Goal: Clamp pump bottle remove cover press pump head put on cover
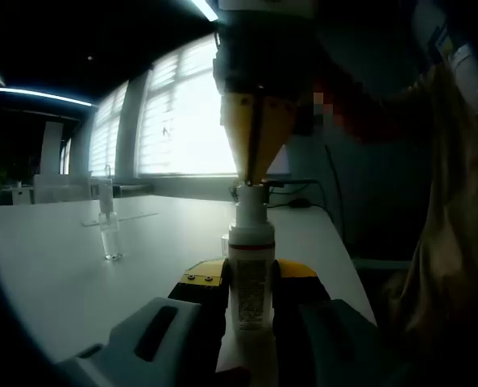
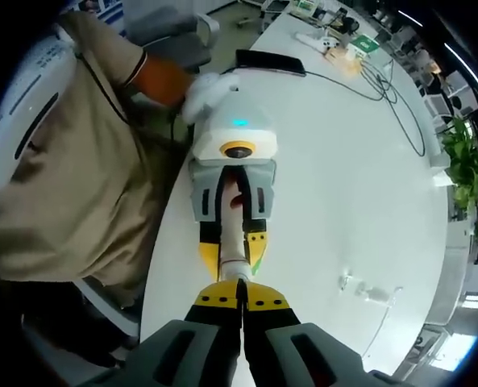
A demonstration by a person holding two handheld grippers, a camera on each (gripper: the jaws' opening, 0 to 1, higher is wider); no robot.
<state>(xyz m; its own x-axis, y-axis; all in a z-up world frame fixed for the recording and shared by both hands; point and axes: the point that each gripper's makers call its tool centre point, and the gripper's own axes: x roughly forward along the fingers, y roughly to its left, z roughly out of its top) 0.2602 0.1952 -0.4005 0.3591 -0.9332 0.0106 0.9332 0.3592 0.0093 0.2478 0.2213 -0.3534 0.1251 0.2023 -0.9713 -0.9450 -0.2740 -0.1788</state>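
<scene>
Bottle [image 1: 250,270] upright at lower centre of left gripper view, clamped between left gripper [image 1: 251,294] jaws to steady it; right gripper [image 1: 255,173] descends from top, closed tips on pump head [image 1: 249,196], apparently pressing. Clear cover [image 1: 110,230] stands mid-left on worktop [image 1: 53,274], well apart. Right gripper view: clenched jaws at bottom centre touch pump head [image 2: 240,280]; worktop edge just left, open room right.

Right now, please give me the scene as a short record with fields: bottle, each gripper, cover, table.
bottle: pump bottle upright, clamped between the left gripper jaws
right gripper: right gripper jaws closed together, tips on the pump head from above
cover: clear cover standing apart on the table
table: white table
</scene>
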